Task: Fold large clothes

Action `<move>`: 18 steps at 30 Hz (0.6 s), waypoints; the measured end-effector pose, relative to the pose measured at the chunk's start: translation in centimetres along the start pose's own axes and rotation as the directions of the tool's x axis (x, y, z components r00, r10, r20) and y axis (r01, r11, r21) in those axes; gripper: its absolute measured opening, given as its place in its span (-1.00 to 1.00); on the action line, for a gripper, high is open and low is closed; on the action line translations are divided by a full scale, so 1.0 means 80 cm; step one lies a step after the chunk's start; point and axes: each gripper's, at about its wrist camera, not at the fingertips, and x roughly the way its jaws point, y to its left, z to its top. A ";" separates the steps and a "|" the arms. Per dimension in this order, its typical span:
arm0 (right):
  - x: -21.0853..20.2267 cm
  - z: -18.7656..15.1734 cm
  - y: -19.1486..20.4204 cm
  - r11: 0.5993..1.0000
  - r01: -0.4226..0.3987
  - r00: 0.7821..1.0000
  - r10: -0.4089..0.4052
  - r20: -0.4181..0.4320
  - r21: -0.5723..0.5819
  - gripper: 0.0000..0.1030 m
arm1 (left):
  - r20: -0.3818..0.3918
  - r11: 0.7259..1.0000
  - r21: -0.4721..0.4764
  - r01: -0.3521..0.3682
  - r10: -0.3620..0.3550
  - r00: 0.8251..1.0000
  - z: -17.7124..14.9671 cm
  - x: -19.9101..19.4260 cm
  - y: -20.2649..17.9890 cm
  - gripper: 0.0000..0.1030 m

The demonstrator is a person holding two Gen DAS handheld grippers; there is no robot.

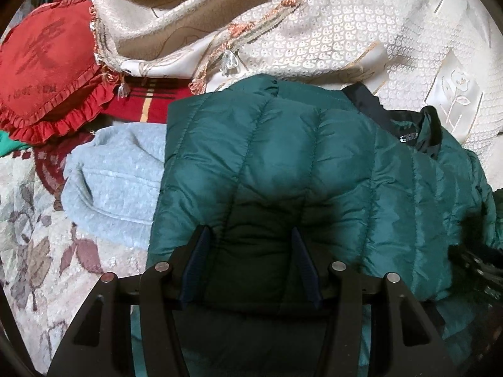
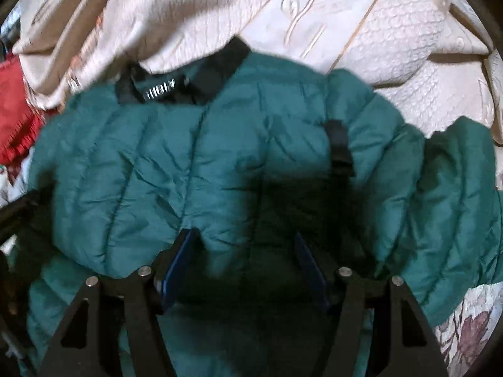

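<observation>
A green quilted puffer jacket (image 1: 283, 163) with a black collar (image 1: 408, 125) lies on the bed, a sleeve folded over its body. My left gripper (image 1: 250, 235) is open just above the jacket's left part, nothing between its fingers. In the right wrist view the jacket (image 2: 157, 163) fills the middle, its collar (image 2: 188, 78) at the top and a black tab (image 2: 339, 147) on the right part. My right gripper (image 2: 242, 242) is open over the jacket's lower middle, and a puff of the fabric bulges beside its left finger (image 2: 176, 267). The right sleeve (image 2: 456, 207) lies to the right.
A pale grey fleece garment (image 1: 113, 182) lies left of the jacket. A red frilled cushion (image 1: 47, 69) sits at the far left. Cream embroidered bedding (image 1: 314, 31) is heaped behind. The flowered bedspread (image 1: 31, 251) shows at the lower left. The other gripper's dark parts show at the right edge (image 1: 478, 267).
</observation>
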 end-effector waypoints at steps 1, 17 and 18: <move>0.001 0.003 0.002 1.000 0.010 1.000 -0.010 0.001 -0.001 0.35 | -0.001 1.000 -0.001 0.001 -0.001 1.000 -0.001 -0.004 0.000 -0.30; -0.083 -0.014 0.009 0.999 -0.040 0.996 0.038 0.081 0.030 0.59 | 0.052 0.998 0.052 0.029 -0.032 0.998 -0.013 -0.092 -0.018 -0.30; -0.085 -0.017 0.008 0.998 -0.049 0.996 0.046 0.076 0.035 0.59 | 0.055 0.998 0.053 0.030 -0.033 0.998 -0.014 -0.095 -0.018 -0.30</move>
